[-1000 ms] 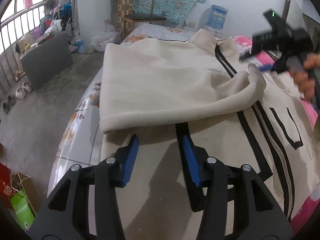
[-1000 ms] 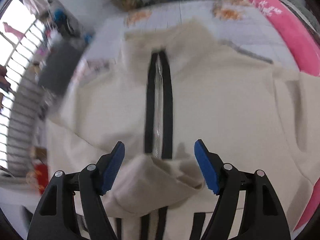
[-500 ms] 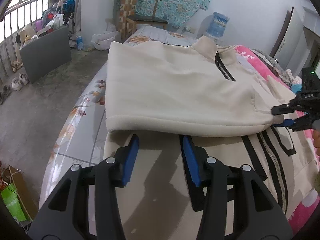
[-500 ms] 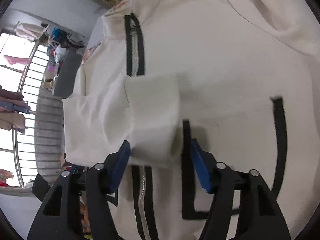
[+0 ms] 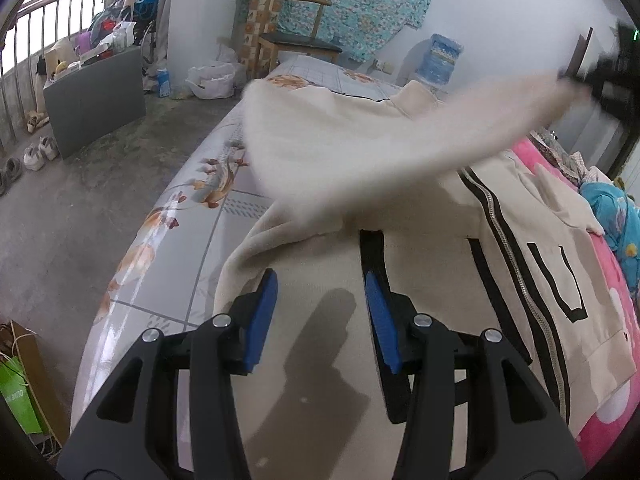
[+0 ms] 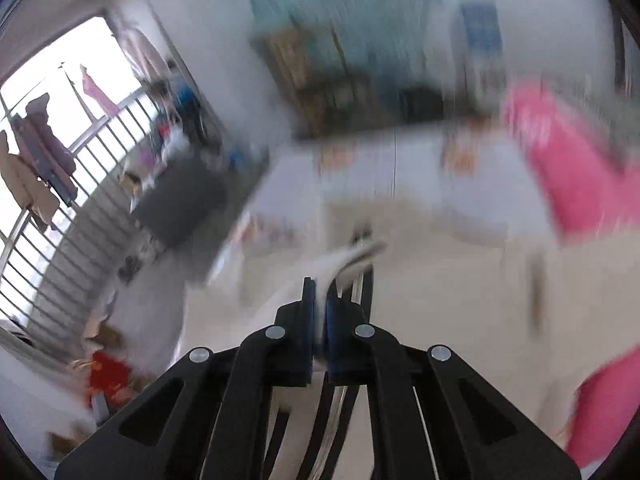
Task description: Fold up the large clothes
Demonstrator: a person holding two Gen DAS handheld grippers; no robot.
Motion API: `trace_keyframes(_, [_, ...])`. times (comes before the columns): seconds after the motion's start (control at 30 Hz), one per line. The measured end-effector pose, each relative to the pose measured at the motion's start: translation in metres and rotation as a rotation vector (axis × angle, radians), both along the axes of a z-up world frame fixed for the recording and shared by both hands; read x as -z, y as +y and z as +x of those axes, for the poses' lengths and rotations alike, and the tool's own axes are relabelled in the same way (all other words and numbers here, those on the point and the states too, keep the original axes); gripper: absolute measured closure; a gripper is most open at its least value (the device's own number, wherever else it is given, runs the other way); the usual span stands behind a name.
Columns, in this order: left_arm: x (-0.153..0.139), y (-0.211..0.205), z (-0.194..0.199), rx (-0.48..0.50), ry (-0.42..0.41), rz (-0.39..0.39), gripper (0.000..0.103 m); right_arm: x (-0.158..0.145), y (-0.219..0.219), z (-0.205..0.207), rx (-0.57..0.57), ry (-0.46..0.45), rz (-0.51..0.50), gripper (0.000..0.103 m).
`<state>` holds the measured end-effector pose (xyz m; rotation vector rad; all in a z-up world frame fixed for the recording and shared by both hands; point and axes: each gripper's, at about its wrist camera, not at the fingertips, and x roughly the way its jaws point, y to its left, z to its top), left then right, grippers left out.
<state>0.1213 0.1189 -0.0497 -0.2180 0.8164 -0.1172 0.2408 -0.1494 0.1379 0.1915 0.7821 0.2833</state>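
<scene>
Left: the left hand-held gripper (image 5: 320, 312) hovers with jaws parted and nothing between them, over the lower front of the cream zip jacket (image 5: 460, 280), which lies spread on the bed (image 5: 192, 240) ahead of it. Right: the right hand-held gripper (image 6: 320, 320) has just closed on the jacket's sleeve (image 5: 400, 148), now stretched up across the body. Risk: with the hem unpinned, the pull may drag the jacket askew; the thin pinch may slip.
</scene>
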Motion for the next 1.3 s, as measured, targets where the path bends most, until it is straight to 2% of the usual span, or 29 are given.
trace_keyframes(0.03, [0.0,0.0,0.0,-0.004,0.001,-0.001,0.058,-0.009,-0.002,-0.002,0.002,-0.039,-0.024,0.098])
trace_keyframes(0.1, [0.0,0.001,0.0,-0.009,0.001,-0.001,0.058,-0.005,-0.01,-0.003,0.016,-0.04,-0.05,0.098])
trace_keyframes(0.27, [0.001,0.001,-0.002,-0.02,0.001,0.0,0.058,0.076,-0.046,0.005,0.137,0.128,-0.125,0.098])
trace_keyframes(0.37, [0.0,-0.001,-0.002,-0.018,0.004,0.019,0.058,0.089,-0.075,0.005,0.22,0.129,-0.053,0.098])
trace_keyframes(0.47, [0.0,-0.003,-0.002,-0.02,0.006,0.033,0.058,0.09,-0.093,0.002,0.236,0.125,0.027,0.098])
trace_keyframes(0.7, [-0.001,-0.002,-0.001,-0.028,0.008,0.039,0.058,0.148,-0.113,0.015,0.225,0.288,0.095,0.097])
trace_keyframes(0.8, [-0.001,-0.003,-0.001,-0.027,0.014,0.056,0.058,0.149,-0.127,0.012,0.247,0.261,0.068,0.091])
trace_keyframes(0.9, [-0.002,-0.006,0.001,-0.028,0.019,0.08,0.058,0.147,-0.132,0.005,0.24,0.249,0.088,0.068])
trace_keyframes(1.0, [-0.002,-0.006,0.002,-0.03,0.023,0.089,0.058,0.154,-0.126,-0.002,0.255,0.262,0.015,0.067])
trace_keyframes(1.07, [-0.002,-0.007,0.002,-0.031,0.023,0.084,0.058,0.152,-0.119,-0.012,0.255,0.216,-0.018,0.067])
trace_keyframes(1.13, [-0.002,-0.007,0.002,-0.031,0.028,0.082,0.058,0.147,-0.103,-0.02,0.206,0.171,-0.053,0.067])
trace_keyframes(1.2, [-0.002,-0.008,0.003,-0.024,0.033,0.086,0.058,0.149,-0.079,-0.026,0.124,0.132,-0.14,0.067])
trace_keyframes(1.27, [-0.003,-0.008,0.005,-0.009,0.044,0.083,0.056,0.159,-0.062,-0.029,0.076,0.14,-0.217,0.067])
trace_keyframes(1.3, [-0.004,-0.007,0.006,-0.005,0.051,0.075,0.053,0.171,-0.056,-0.026,0.066,0.177,-0.265,0.067])
